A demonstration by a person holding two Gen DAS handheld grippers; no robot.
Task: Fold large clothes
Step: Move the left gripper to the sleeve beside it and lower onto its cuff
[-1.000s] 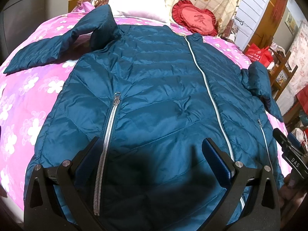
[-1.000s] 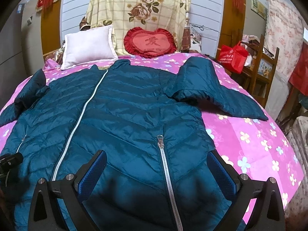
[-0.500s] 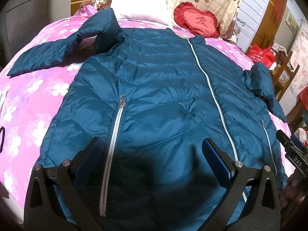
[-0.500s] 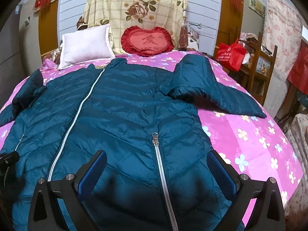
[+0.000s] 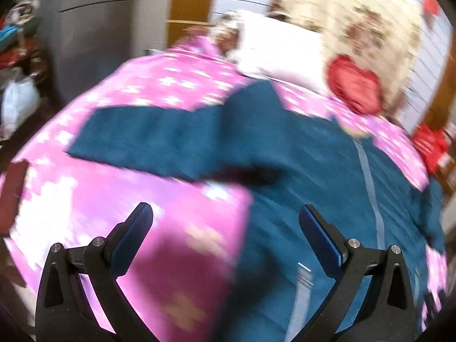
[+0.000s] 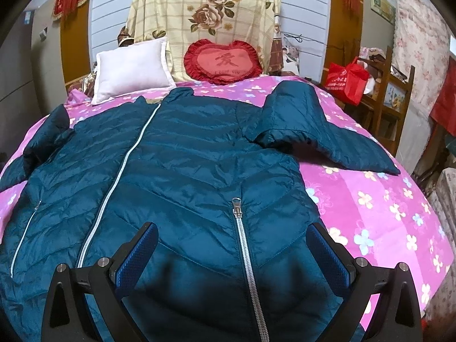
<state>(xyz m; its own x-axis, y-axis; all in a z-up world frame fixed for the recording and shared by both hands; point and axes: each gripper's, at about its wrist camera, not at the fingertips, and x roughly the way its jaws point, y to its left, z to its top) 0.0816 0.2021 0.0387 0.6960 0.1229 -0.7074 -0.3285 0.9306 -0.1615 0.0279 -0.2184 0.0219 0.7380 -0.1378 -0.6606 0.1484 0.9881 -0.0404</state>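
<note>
Left wrist view, though blurred, shows the left tongs [image 5: 225, 228] spread and empty with the teal quilted puffer jacket [image 6: 176, 176] flat on the pink flowered bedspread [image 6: 384, 205], its left sleeve [image 5: 148, 142] stretching crosswise ahead, nearer than to the spread right tongs [image 6: 232, 252].

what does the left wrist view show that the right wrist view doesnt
Only the left wrist view, which is blurred, shows the left tool, open over the pink bedspread beside the jacket's left sleeve. Only the right wrist view shows the right tool, open above the pocket zipper, and the right sleeve. Both show the teal jacket, white pillow and red heart cushion.
</note>
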